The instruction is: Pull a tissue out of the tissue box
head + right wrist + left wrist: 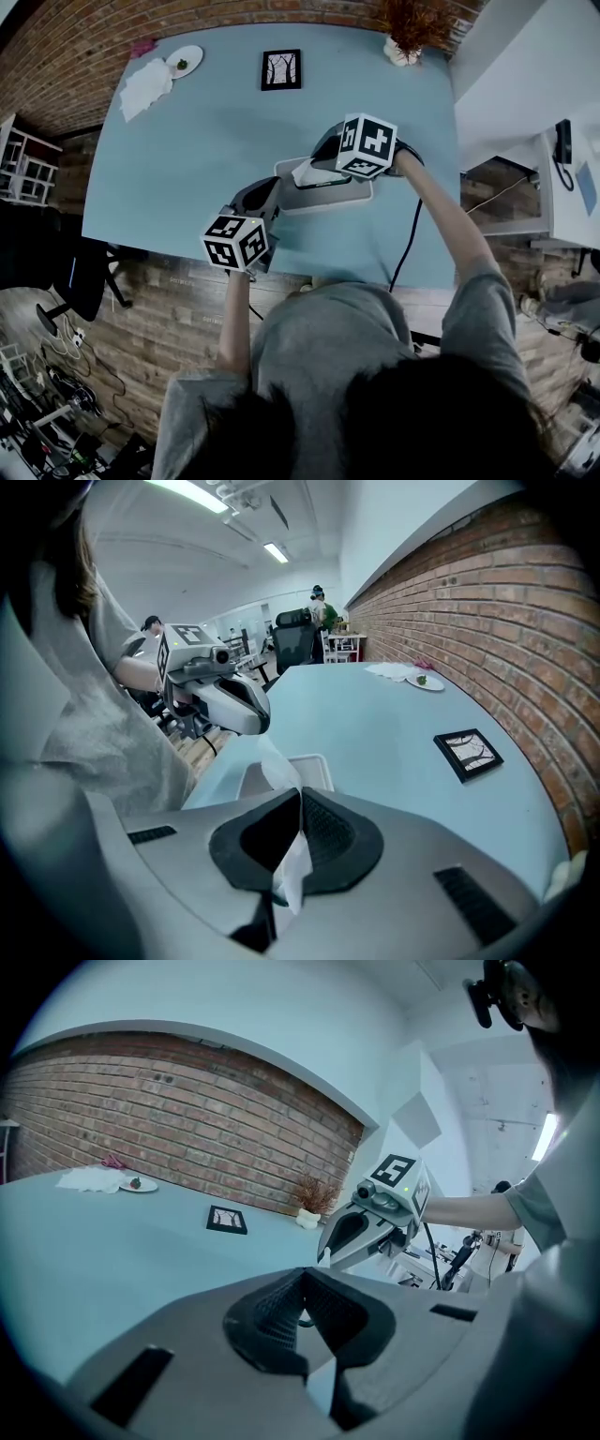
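The tissue [278, 762] stands up white and creased from the top of the box [324, 196], and its upper end is pinched between the pads of the right gripper [298, 796], whose jaws are clamped together on it; a fold of the sheet shows through the gap behind the pads. The box is a low, pale grey one, lying flat on the table [187, 159] toward its near edge, a little right of the middle. The right gripper [307, 171] comes in over the box from the right and tilts steeply down, the person's right arm stretched out across the near right of the table. The left gripper [302, 1276] has its jaws closed tip to tip with nothing between them; only the table shows through the slit behind them. It [275, 194] lies nearly level, its tip at the box's left end, though no view settles whether it touches the box. Farther out on the table lie a small framed picture [281, 69] beyond the box, a plate [184, 62] and a white cloth [145, 87] at the far left corner, and a dried plant [408, 28] at the far right, by the brick wall [84, 47].
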Available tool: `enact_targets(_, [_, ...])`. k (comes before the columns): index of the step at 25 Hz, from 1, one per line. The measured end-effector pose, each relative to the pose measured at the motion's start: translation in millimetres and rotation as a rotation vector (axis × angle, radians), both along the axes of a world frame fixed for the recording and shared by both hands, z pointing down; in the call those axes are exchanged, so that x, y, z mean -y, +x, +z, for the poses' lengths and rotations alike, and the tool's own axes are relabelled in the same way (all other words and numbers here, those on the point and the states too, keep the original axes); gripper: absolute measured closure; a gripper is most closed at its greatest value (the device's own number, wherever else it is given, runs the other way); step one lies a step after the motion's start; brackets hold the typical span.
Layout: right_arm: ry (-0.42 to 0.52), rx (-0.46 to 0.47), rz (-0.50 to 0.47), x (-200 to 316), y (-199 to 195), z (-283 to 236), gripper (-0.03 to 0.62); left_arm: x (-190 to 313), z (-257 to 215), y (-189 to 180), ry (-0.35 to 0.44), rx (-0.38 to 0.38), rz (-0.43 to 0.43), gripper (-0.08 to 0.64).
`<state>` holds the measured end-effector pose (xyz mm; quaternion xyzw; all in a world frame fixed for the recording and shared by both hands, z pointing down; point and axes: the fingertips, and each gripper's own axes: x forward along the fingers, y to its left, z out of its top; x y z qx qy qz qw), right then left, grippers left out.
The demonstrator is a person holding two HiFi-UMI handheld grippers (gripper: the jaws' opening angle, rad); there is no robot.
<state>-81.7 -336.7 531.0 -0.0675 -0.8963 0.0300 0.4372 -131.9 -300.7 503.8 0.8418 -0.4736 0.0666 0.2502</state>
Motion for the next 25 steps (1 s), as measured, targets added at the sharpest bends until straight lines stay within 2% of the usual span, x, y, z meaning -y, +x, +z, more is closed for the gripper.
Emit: enact_targets(25, [0.089,0.121,0.169,-14,13,-56,0.589,-17,-39,5,0.111,0.000,0.068,0.557])
